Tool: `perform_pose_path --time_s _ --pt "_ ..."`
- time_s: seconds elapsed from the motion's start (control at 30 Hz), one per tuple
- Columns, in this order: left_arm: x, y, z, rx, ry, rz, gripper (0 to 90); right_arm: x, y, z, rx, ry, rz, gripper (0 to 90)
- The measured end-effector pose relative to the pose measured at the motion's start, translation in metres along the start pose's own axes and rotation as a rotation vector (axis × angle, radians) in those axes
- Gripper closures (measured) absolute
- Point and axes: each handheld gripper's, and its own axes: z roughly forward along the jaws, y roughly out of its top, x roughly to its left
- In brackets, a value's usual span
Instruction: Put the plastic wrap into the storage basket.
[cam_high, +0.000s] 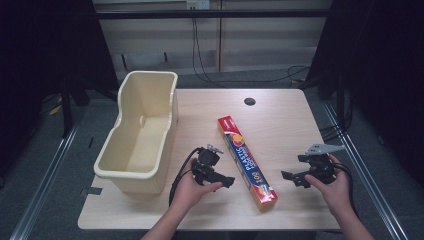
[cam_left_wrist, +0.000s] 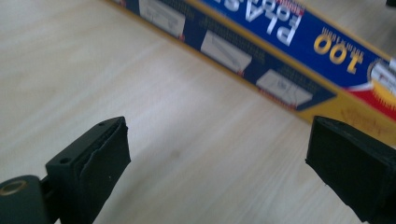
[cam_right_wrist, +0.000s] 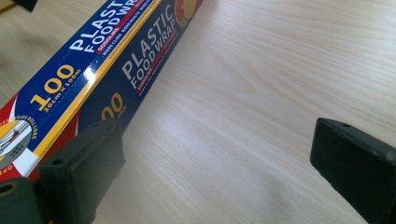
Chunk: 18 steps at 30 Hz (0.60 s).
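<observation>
A long blue, yellow and red box of plastic food wrap (cam_high: 246, 161) lies slantwise on the wooden table (cam_high: 280, 120). My left gripper (cam_high: 228, 182) sits just left of the box's near half, jaws wide apart and pointing toward it. In the left gripper view the box (cam_left_wrist: 280, 51) runs across the top, beyond the gripper (cam_left_wrist: 219, 163), with bare table between the jaws. My right gripper (cam_high: 289, 177) stands open to the right of the box's near end. In the right gripper view the box (cam_right_wrist: 102, 60) lies beside the left jaw of the gripper (cam_right_wrist: 215, 163), nothing held.
A cream plastic tub (cam_high: 142, 131) stands empty at the table's left, close to my left hand. A dark round hole (cam_high: 249, 101) is in the tabletop at the back. Cables trail on the floor behind the table.
</observation>
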Motion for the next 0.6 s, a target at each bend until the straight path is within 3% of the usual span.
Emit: perform_pose_path --time_s 0.03,0.07,0.13,0.17,0.2,0.47,0.6 --pt "-0.003 0.005 0.002 -0.032 0.005 -0.046 5.3 0.000 0.000 0.000 0.005 -0.008 0.004 2.5" --pt "-0.001 0.010 0.002 -0.002 0.013 -0.027 5.4 0.000 -0.001 0.000 0.005 -0.016 0.010 2.5" --pt "0.002 0.020 0.003 0.007 0.019 -0.045 5.4 -0.001 -0.002 0.000 0.003 -0.019 0.015 2.5" --pt "0.001 0.024 0.006 -0.020 0.026 -0.097 5.4 -0.002 -0.002 0.000 0.003 -0.020 0.018 2.5" --pt "0.005 0.029 0.006 0.014 0.035 -0.077 5.3 -0.003 -0.002 0.000 0.003 -0.025 0.022 2.5" --pt "0.011 0.051 0.028 -0.004 0.024 -0.164 1.4 -0.001 0.000 -0.002 -0.012 -0.041 0.014 2.6" --pt "0.012 0.059 0.042 0.001 0.056 -0.200 0.6 -0.001 -0.001 -0.001 -0.020 -0.041 0.017 2.6"
